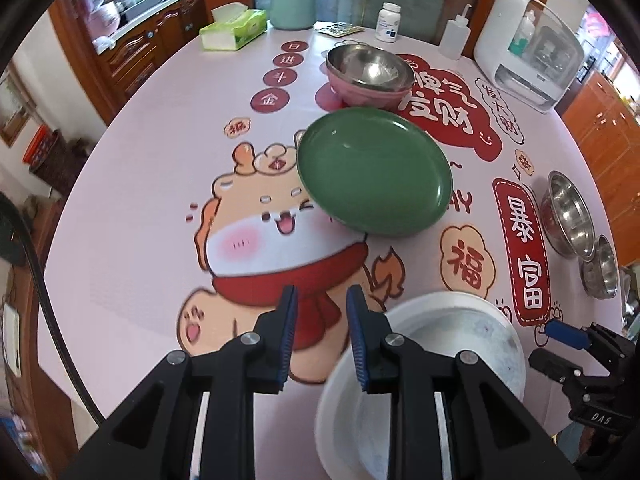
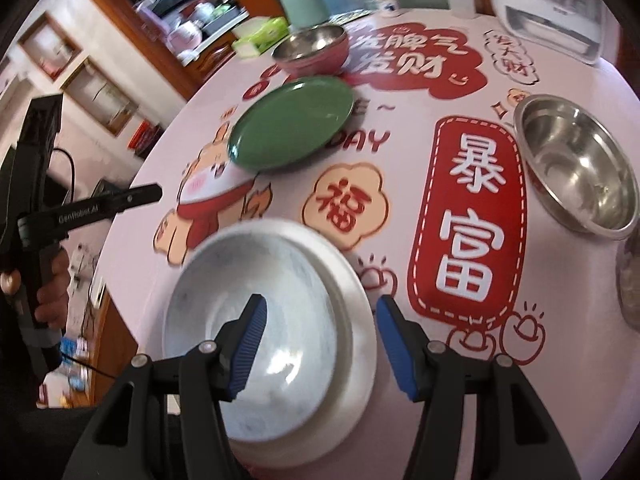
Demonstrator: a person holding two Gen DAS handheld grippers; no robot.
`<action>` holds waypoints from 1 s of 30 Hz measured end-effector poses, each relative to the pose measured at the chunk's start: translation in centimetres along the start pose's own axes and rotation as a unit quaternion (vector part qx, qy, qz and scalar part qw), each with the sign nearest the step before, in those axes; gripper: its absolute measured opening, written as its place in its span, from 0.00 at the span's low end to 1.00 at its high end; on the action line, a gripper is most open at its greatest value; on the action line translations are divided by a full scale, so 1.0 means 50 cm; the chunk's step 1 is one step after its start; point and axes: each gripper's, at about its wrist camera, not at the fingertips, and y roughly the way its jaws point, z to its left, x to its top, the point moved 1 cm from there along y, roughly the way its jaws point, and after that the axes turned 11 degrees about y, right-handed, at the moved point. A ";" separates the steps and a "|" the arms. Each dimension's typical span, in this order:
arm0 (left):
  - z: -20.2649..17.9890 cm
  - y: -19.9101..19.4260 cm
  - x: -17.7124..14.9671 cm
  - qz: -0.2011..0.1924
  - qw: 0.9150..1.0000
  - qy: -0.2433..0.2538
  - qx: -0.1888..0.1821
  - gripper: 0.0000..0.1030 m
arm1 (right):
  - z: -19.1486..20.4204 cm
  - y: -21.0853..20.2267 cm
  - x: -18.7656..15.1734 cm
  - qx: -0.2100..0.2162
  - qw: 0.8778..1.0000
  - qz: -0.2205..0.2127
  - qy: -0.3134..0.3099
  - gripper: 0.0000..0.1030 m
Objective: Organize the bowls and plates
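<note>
A green plate [image 1: 374, 172] [image 2: 292, 124] lies mid-table on the pink printed cloth. Behind it a steel bowl [image 1: 368, 68] sits nested in a pink bowl [image 1: 360, 98] [image 2: 316, 60]. Near the front edge, a marbled white plate [image 2: 248, 272] rests on a plain white plate [image 2: 360, 320] [image 1: 460, 340]. My right gripper [image 2: 320, 320] hangs open above this stack, straddling its right rim without touching. My left gripper [image 1: 322, 300] hovers over the cloth left of the stack, jaws a little apart with nothing between them. Two steel bowls [image 1: 568, 212] [image 1: 600, 268] stand at the right.
Along the far edge stand a tissue box [image 1: 234, 28], a mint jar [image 1: 292, 4], a pill bottle [image 1: 388, 22], a squeeze bottle [image 1: 456, 36] and a white appliance [image 1: 528, 48]. A hand [image 2: 52, 292] holds the left gripper beyond the table's left edge. Wooden cabinets surround the table.
</note>
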 end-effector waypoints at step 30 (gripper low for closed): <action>0.181 0.042 0.165 0.002 0.992 0.108 -0.057 0.45 | 0.110 0.046 0.083 -0.037 0.972 -0.116 0.203 0.55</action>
